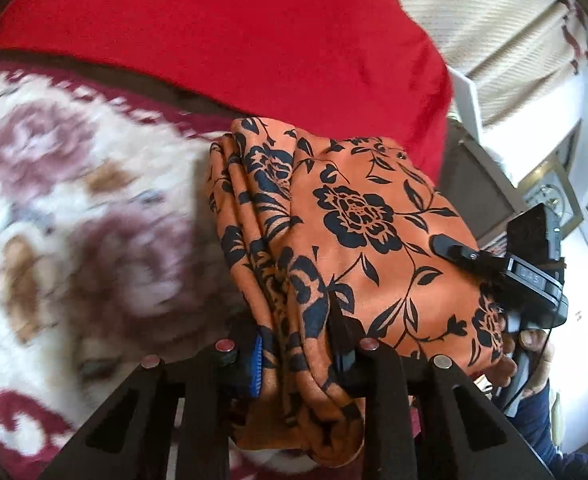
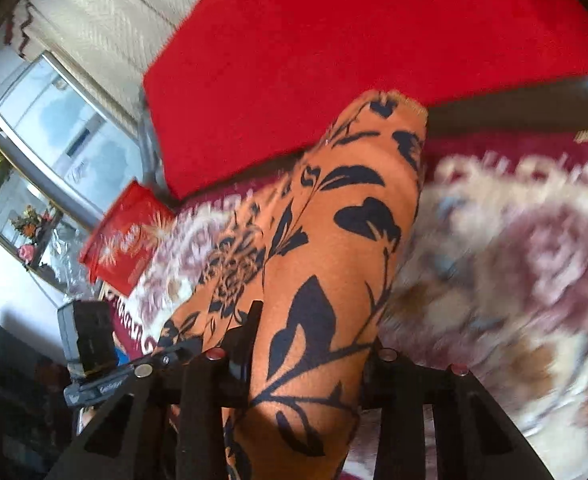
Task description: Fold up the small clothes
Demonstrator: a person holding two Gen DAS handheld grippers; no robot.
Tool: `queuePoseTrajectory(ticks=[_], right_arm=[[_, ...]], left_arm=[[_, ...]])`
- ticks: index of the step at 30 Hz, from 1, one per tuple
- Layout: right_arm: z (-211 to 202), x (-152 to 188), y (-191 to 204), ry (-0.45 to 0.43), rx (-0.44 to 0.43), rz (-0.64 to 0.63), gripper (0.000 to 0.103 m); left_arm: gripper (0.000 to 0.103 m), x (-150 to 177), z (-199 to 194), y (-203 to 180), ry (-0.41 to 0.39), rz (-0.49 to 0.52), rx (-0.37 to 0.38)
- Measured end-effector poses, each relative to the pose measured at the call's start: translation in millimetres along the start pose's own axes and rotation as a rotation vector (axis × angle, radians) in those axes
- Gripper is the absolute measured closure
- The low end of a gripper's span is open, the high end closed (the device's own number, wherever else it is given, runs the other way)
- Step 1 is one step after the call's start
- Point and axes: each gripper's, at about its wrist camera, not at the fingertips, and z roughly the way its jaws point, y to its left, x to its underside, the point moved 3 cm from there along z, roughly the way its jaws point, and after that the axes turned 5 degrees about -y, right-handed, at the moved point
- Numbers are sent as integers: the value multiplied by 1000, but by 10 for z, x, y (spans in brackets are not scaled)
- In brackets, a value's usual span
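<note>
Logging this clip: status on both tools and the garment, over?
Left tool shut on orange floral garment, right tool shut on it too. Garment folded in layers, held over the floral blanket. Red cushion behind, not obstructing.

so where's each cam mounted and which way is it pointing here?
Left wrist: on the left claw, looking along its fingers at the folded orange floral cloth it clamps; the right claw and the person's hand show at right.
Right wrist: on the right claw, looking along the same cloth; the left claw shows at lower left.
Shared: the cloth, red cushion, floral blanket.
</note>
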Motion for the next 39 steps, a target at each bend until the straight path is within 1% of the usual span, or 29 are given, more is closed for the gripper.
queuePoseTrajectory(ticks=[1, 2, 3, 4, 5, 6, 7, 8, 9, 11, 12, 14, 16, 19, 22, 25, 26, 27, 28, 29, 30, 33, 35, 38, 39], right_arm=[[-106, -51, -92, -15, -2, 15, 65], [-153, -55, -184, -12, -5, 35, 65], [-162, -45, -339, 5, -5, 61, 61], [-146, -18, -497, 13, 5, 84, 57], [-113, 34, -646, 17, 32, 106, 52], [-26, 109, -761, 39, 64, 137, 46], [36, 245, -962, 88, 92, 209, 44], [27, 293, -1022, 84, 63, 254, 42], [-69, 340, -1084, 42, 5, 293, 38], [-237, 323, -1109, -15, -25, 289, 33], [-293, 292, -1119, -29, -38, 292, 30], [-305, 227, -1124, -21, -54, 301, 30], [-242, 179, -1148, -11, -41, 301, 30], [-90, 164, -1175, 20, -50, 332, 30], [-16, 158, -1222, 30, -61, 346, 30], [169, 197, -1166, 54, -56, 339, 30], [248, 191, -1084, 60, -55, 317, 30], [283, 190, -1030, 65, -46, 296, 30], [303, 186, -995, 74, -32, 274, 30], [321, 184, -966, 81, -23, 258, 32], [332, 180, -938, 84, -20, 247, 33], [356, 173, -884, 90, 3, 215, 41], [376, 172, -817, 90, 15, 196, 42], [407, 173, -779, 91, 16, 202, 43], [402, 178, -783, 90, 13, 207, 41]], left_arm=[[74, 12, 109, -78, 9, 21, -21], [70, 42, 216, -118, 26, 43, -49], [65, 102, 364, -132, 58, 64, -92], [60, 156, 383, -86, 80, 72, -108], [50, 205, 428, -62, 100, 73, -125], [47, 218, 390, -55, 90, 62, -122], [47, 212, 329, -57, 75, 54, -115], [43, 173, 226, -62, 50, 52, -115], [36, 109, 124, -70, 14, 56, -122], [29, 2, 60, -44, -22, 55, -115], [29, -49, 91, -30, -25, 52, -114], [29, -78, 193, -1, -4, 42, -115], [29, -82, 353, -2, 33, 28, -97], [29, -7, 438, 17, 76, 14, -97], [29, 15, 503, 38, 90, -8, -86], [29, 31, 518, 30, 93, -15, -81], [31, 37, 533, 36, 98, -22, -77], [41, 41, 555, 42, 102, -26, -63], [44, 28, 594, 12, 110, -27, -50], [46, 28, 596, 8, 111, -24, -52], [51, 23, 594, -1, 111, -21, -50], [56, 12, 572, -25, 112, -6, -43], [57, 7, 569, -24, 113, -6, -39], [57, 10, 573, -22, 114, -11, -37], [56, 5, 570, -30, 115, -5, -38]])
